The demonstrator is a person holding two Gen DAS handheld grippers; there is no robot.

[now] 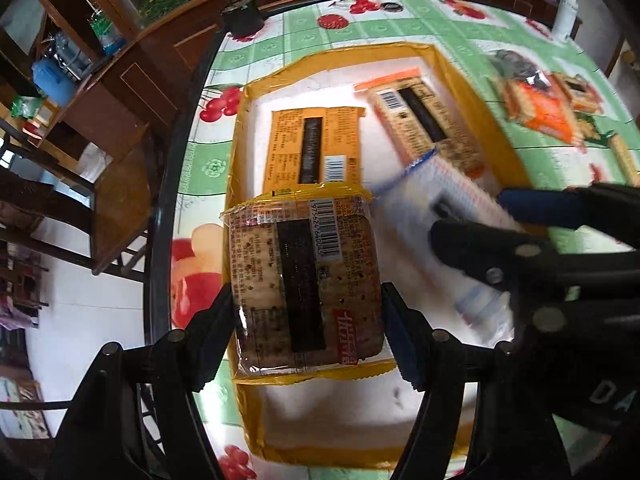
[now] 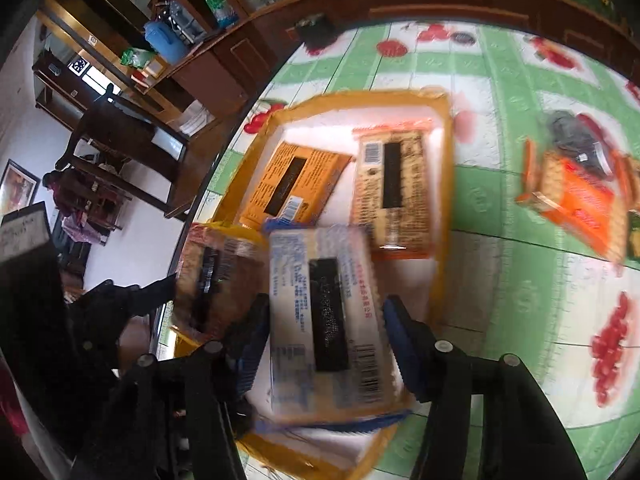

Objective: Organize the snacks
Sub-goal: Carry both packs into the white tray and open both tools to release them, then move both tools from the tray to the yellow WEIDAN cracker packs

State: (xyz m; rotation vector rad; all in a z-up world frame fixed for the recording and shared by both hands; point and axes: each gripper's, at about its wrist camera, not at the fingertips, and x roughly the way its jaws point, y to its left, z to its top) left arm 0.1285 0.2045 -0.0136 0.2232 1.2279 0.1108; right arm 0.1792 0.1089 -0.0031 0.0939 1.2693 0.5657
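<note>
My left gripper (image 1: 306,320) is shut on a yellow-edged cracker pack (image 1: 304,280) and holds it over the near left part of a yellow-rimmed box (image 1: 236,152). My right gripper (image 2: 324,340) is shut on a blue-and-white cracker pack (image 2: 328,320) and holds it over the same box (image 2: 442,184), just right of the left one. The right gripper (image 1: 480,224) and its pack (image 1: 416,196) also show in the left wrist view. Two packs lie flat in the box: an orange one (image 1: 312,148) and a tan one (image 1: 428,120).
More snack packs (image 1: 548,104) lie on the green fruit-print tablecloth (image 1: 460,28) right of the box, with a dark wrapper (image 2: 572,136) among them. The round table's dark edge (image 1: 180,168) runs at left; wooden chairs (image 1: 60,184) and a cabinet stand beyond it.
</note>
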